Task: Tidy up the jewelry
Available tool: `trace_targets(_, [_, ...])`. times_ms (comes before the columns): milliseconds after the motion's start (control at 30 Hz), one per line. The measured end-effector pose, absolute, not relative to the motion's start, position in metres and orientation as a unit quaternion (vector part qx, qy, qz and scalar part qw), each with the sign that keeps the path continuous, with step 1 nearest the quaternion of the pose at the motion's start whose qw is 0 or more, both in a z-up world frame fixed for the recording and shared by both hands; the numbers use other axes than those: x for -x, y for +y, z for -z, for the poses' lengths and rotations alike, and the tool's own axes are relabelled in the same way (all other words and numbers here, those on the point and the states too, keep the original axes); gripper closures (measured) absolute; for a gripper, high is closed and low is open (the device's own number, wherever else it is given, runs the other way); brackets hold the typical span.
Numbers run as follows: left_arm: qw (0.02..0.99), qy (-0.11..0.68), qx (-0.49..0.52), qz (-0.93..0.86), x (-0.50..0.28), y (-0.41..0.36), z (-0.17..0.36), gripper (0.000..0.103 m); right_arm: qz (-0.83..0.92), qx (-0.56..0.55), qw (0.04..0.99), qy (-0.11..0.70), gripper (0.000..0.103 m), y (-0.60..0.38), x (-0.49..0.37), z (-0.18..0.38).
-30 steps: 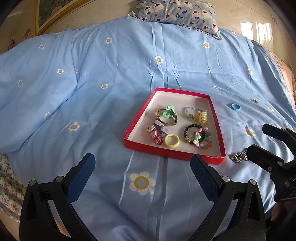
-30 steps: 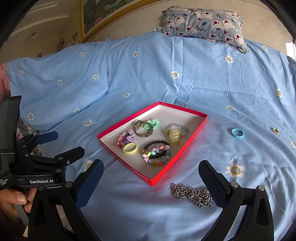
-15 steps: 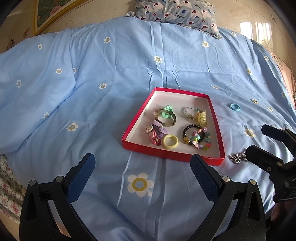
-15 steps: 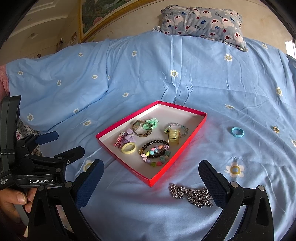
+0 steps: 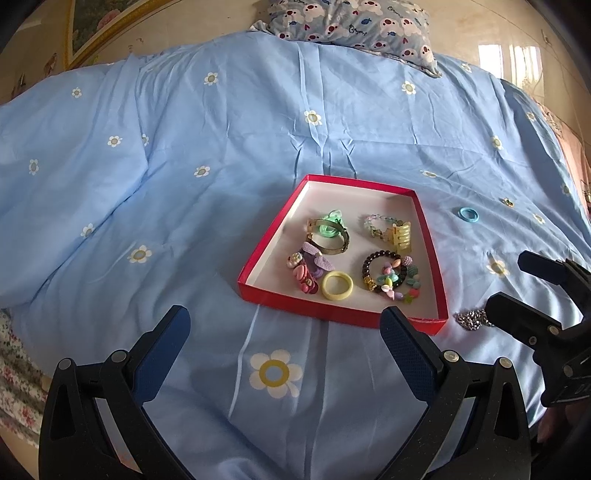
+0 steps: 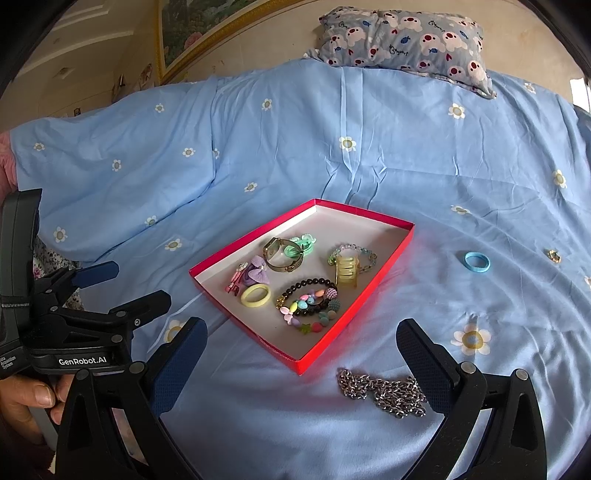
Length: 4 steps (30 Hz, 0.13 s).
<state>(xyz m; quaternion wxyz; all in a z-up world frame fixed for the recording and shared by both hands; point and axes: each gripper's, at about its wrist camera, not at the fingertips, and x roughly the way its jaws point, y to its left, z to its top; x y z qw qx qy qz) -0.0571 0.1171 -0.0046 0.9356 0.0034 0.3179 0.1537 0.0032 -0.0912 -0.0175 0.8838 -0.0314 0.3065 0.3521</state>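
A red tray [image 5: 258,286] [image 6: 306,363] lies on the blue bedspread and holds several bracelets, rings and hair clips. A silver chain [image 6: 384,393] lies on the cover just in front of the tray's near right corner; a bit of it shows in the left wrist view [image 5: 471,319]. A blue ring [image 5: 468,214] [image 6: 477,262] and a small gold piece [image 6: 554,255] lie on the cover right of the tray. My left gripper [image 5: 284,332] is open and empty, in front of the tray. My right gripper [image 6: 301,345] is open and empty, above the chain.
A patterned pillow [image 5: 351,22] [image 6: 406,37] lies at the head of the bed against the wall. The blue flowered cover [image 5: 184,166] rises in a fold to the left. The bed's left edge [image 5: 14,369] shows a floral sheet.
The tray sits slightly lower and nearer in the right wrist view; in the left wrist view the scene has drifted a little. Both grippers stay open.
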Motion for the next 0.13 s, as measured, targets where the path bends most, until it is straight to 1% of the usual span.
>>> trace_targets(133, [0.937,0.318,0.001,-0.146,0.0529,0.1171,0.0038,0.0,-0.353,0.03,0.883,0.308,0.0,-0.092,-0.0057,0.0183])
